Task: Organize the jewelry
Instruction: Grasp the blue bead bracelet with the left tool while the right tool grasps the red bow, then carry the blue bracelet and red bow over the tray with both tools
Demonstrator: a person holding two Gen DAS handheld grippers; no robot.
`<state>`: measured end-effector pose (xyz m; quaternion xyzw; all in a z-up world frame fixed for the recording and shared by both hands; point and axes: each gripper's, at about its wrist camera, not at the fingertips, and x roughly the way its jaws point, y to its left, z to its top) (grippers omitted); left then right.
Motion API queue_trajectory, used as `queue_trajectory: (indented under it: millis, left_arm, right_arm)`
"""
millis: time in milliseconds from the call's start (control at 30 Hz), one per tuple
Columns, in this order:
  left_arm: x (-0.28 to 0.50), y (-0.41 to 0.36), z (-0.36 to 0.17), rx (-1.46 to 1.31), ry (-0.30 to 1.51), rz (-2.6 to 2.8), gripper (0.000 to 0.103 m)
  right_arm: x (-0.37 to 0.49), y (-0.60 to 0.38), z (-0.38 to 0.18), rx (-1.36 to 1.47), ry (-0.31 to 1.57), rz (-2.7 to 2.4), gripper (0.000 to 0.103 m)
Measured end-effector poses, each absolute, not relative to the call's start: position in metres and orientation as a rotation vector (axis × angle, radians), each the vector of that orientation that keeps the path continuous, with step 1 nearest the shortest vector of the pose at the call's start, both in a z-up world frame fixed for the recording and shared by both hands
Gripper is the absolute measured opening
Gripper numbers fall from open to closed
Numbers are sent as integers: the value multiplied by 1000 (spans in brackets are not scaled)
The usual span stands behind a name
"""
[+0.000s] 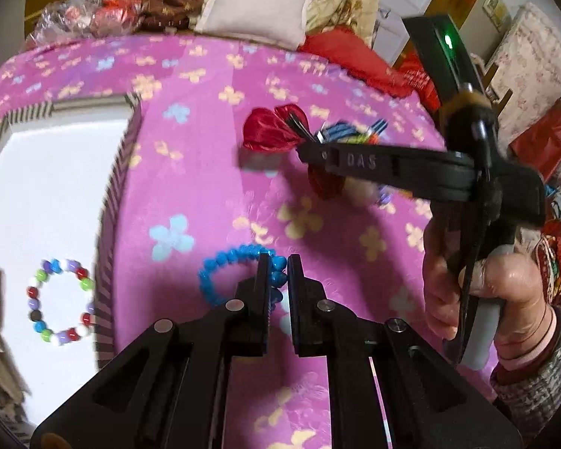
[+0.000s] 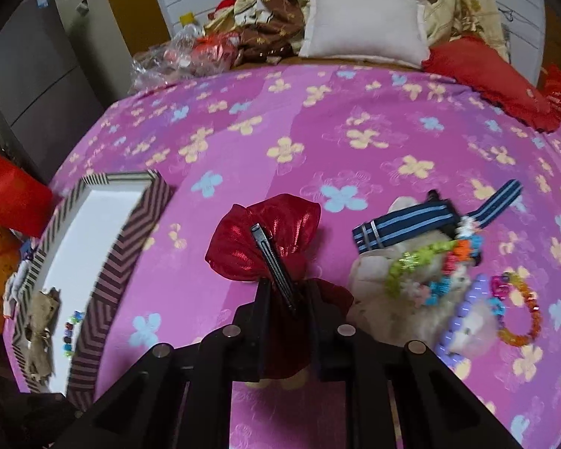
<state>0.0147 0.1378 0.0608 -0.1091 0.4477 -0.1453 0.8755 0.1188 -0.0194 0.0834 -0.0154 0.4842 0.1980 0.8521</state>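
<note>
In the left wrist view my left gripper [image 1: 278, 269] is shut on a blue bead bracelet [image 1: 224, 265], just above the pink flowered sheet [image 1: 205, 172]. A striped-rimmed white tray [image 1: 112, 194] lies to the left and holds a multicoloured bead bracelet [image 1: 60, 299]. My right gripper [image 2: 288, 292] is shut on a red bow hair clip [image 2: 265, 239], whose black clip shows between the fingers. The left wrist view shows that right gripper [image 1: 304, 149] from the side with the bow [image 1: 269, 131] at its tip. The tray [image 2: 131, 232] lies to its left.
A heap of bracelets [image 2: 430, 258], a striped blue band [image 2: 404, 230] and a white fluffy piece [image 2: 370, 277] lies right of the bow. A tan cloth item [image 2: 41, 329] sits in the tray. A pillow [image 2: 362, 22], bags and bedding crowd the far edge. A hand [image 1: 505, 284] holds the right gripper.
</note>
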Motion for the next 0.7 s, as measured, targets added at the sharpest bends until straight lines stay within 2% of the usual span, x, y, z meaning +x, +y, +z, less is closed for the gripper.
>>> queue_trajectory:
  millis: [367,533,700]
  left_arm:
    - [-3,176,111,-265,820,-235,7]
    - [0,227,133,-301,767,-117,7]
    - [15,290,126,-328,776,7,7]
  right_arm:
    - [80,1,141,-83,950,431,16]
    - [67,30,167,-109,922,485,16]
    - [58,70,178,-109,921,542,16]
